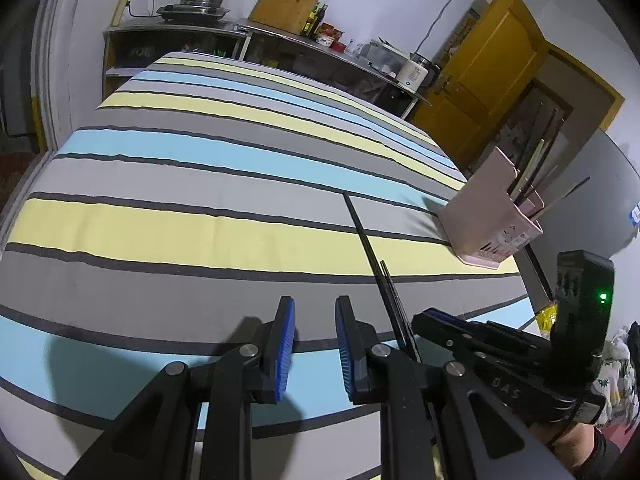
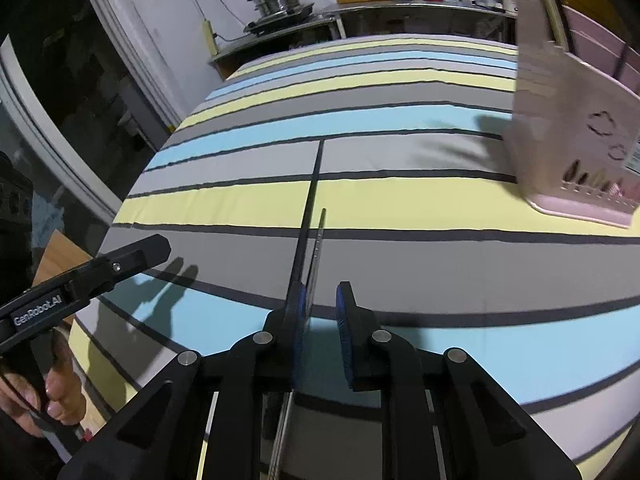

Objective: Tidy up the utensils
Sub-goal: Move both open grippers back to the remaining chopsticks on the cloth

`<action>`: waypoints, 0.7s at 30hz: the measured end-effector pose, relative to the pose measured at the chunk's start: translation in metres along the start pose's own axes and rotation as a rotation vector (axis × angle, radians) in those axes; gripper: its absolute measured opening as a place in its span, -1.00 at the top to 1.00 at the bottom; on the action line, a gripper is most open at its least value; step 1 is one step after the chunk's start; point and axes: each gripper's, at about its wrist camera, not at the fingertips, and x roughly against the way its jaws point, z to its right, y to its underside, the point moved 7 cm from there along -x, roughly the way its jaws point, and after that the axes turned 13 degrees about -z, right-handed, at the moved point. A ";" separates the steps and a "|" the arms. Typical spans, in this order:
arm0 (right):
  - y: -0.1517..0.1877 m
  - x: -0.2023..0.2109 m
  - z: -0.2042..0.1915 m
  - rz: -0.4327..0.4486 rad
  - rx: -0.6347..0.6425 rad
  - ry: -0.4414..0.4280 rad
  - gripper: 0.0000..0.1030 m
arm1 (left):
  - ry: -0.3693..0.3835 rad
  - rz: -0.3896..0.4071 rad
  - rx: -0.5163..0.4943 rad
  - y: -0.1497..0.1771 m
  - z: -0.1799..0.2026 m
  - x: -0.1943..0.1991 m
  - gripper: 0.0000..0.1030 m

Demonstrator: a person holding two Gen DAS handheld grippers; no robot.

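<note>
1. Striped cloth [image 1: 200,224] in grey, yellow and pale blue is being seen spread over the tabletop [image 1: 496,312], whose bare corner is showing at the right.
2. A long black chopstick [image 2: 316,176] is being shown lying flat on the cloth, with a silvery chopstick [image 2: 320,236] just beside it (the two are running nearly parallel).
3. The right hand-held gripper [image 2: 322,292] is being held low over the near ends of this pair. Its pads are being kept apart; the silvery chopstick is passing between them, close against the left pad, while a clear gap is being left to the right pad.
4. The black chopstick is being hidden at its near end behind the left finger of that gripper.
5. The left hand-held gripper [image 1: 315,304] is being held just to the left of the pair, its blue pads standing apart with only cloth between them.
6. A pink holder [image 1: 492,216] is being seen standing near the right edge of the cloth, well apart from the lying pair, with several upright chopsticks [image 1: 532,172] leaning in it.
7. A hand [image 2: 60,396] is being seen gripping the left tool's handle (right wrist view).
</note>
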 end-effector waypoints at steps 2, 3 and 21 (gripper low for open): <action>-0.001 -0.005 -0.002 -0.010 0.004 0.001 0.75 | 0.004 -0.002 0.005 -0.001 -0.002 -0.001 0.61; -0.001 -0.008 -0.003 -0.013 0.005 0.001 0.76 | 0.005 -0.001 0.006 -0.001 -0.002 -0.001 0.61; -0.001 0.006 0.032 0.010 -0.029 0.067 0.86 | 0.013 -0.056 -0.077 -0.031 0.046 -0.047 0.61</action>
